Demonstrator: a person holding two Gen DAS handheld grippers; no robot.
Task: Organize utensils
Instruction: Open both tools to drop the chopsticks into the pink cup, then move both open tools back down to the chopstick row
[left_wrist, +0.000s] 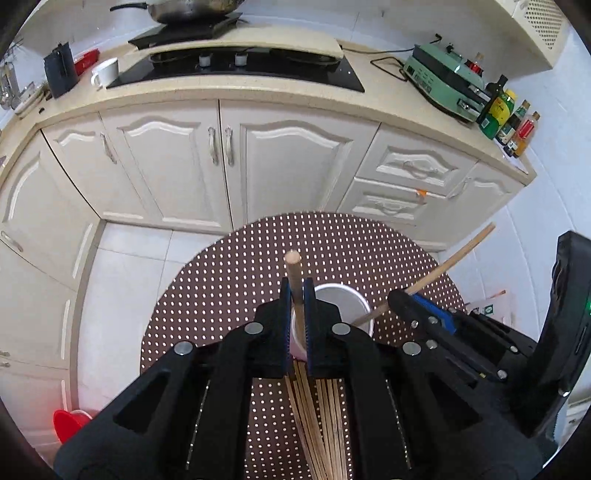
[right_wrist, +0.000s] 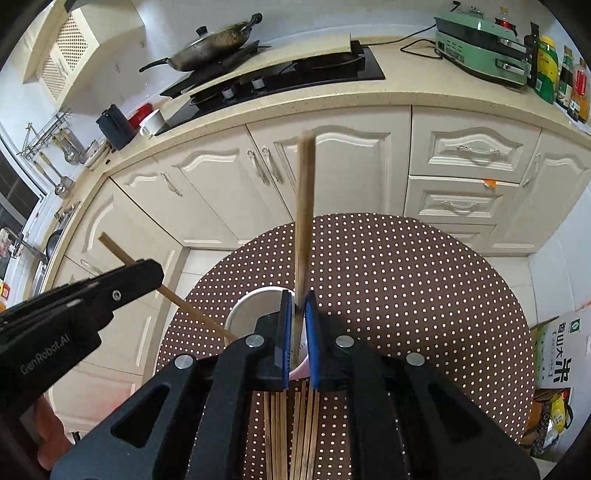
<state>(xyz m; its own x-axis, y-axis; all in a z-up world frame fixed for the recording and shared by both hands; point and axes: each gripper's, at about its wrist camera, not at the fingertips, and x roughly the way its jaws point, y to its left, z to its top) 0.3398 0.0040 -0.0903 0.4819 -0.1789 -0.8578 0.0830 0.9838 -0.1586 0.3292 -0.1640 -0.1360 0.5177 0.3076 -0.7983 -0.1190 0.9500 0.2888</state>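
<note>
Both grippers, left (left_wrist: 295, 295) and right (right_wrist: 295, 306), each pinch one chopstick (left_wrist: 294, 280) over the white cup (left_wrist: 341, 301) at the middle of the dotted table (left_wrist: 240, 266); loose chopsticks (left_wrist: 317, 417) lie toward its near edge. Best to aim each tip inside the rim, then release gently so the cup stays upright.

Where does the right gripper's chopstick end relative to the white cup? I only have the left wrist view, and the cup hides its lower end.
Observer: In the right wrist view, the right chopstick runs down between the blue pads of the right gripper, and its lower end shows inside the rim of the white cup.
Operator: Sharp image?
Observer: No, its upper length is motion-blurred.
Operator: My left stick?
Observer: The left chopstick slants from the left gripper toward the cup's left rim. Its tip is hidden behind the right gripper.
</note>
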